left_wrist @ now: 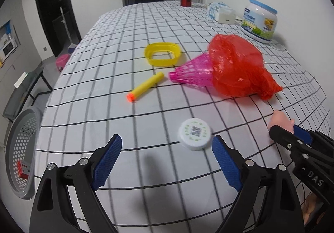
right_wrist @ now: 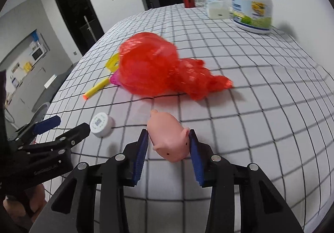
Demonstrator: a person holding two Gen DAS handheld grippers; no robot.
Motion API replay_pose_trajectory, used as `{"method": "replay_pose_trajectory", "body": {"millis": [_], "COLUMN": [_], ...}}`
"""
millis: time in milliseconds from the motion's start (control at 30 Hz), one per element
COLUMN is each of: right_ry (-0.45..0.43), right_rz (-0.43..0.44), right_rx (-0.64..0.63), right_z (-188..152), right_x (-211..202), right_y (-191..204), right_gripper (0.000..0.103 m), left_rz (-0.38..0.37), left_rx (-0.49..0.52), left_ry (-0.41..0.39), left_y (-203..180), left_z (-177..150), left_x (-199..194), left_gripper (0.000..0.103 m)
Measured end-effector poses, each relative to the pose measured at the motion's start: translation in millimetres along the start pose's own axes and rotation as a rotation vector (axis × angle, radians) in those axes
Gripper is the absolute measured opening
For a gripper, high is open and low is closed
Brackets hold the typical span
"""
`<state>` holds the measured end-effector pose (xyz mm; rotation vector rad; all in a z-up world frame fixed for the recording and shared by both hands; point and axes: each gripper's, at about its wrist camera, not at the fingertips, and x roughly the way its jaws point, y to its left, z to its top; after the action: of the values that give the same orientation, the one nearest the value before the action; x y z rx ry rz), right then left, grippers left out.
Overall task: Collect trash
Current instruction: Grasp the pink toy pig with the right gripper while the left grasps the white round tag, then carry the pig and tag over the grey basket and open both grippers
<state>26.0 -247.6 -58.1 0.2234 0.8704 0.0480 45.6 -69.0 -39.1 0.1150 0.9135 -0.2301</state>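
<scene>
Right wrist view: right gripper (right_wrist: 169, 145) clamped pink pig toy (right_wrist: 167, 139); left gripper (left_wrist: 167, 162) gaped wide, empty, beside white cap (left_wrist: 195, 134).

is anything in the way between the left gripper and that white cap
Nothing visible. The left gripper stands open just short of the white cap, with only bare checked tablecloth between them. The right gripper, clamped on the pink pig toy, sits off to the side.
</scene>
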Motion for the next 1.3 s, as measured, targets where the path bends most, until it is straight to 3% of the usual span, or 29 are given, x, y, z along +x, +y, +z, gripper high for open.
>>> {"method": "replay_pose_trajectory", "body": {"millis": [233,300,500,533,567,700,967,1300], "right_ry": [-0.022,-0.023,-0.025,-0.024,-0.023,-0.021,-0.029,-0.035], "right_rz": [0.019,0.023,0.036,0.036,0.038,0.047,0.087,0.207], "right_rx": [0.040,0.042,0.053,0.054,0.055,0.052,-0.006,-0.188], "right_z": [-6.5,-7.4,-11.4,-11.7,-12.2,-12.4,-7.0,10.9], "right_x": [-11.5,-11.9,-11.8,-11.6,-11.1,-11.6,-18.2,-12.5], "right_y": [-16.6,-17.7,-20.2,-20.2,-20.2,-16.5,20.5,139.7], "right_gripper": [0.038,0.038,0.038,0.038,0.038,0.038,0.038,0.038], "left_rz": [-0.003,0.000,-0.024,-0.030,-0.035,-0.043,0.002,0.130], "left_rx": [0.011,0.012,0.021,0.026,0.029,0.017,-0.035,-0.152], "left_ry": [0.025,0.030,0.033,0.031,0.030,0.027,-0.071,-0.133], "left_y": [-15.8,-17.7,-23.8,-25.6,-26.7,-23.5,16.9,124.5], "left_z": [5.8,6.0,4.6,4.2,4.0,2.2,-2.2,-14.5], "left_x": [20.5,24.7,27.6,26.8,25.7,19.7,-26.6,-71.8], "left_gripper": [0.086,0.081,0.052,0.040,0.039,0.039,0.039,0.039]}}
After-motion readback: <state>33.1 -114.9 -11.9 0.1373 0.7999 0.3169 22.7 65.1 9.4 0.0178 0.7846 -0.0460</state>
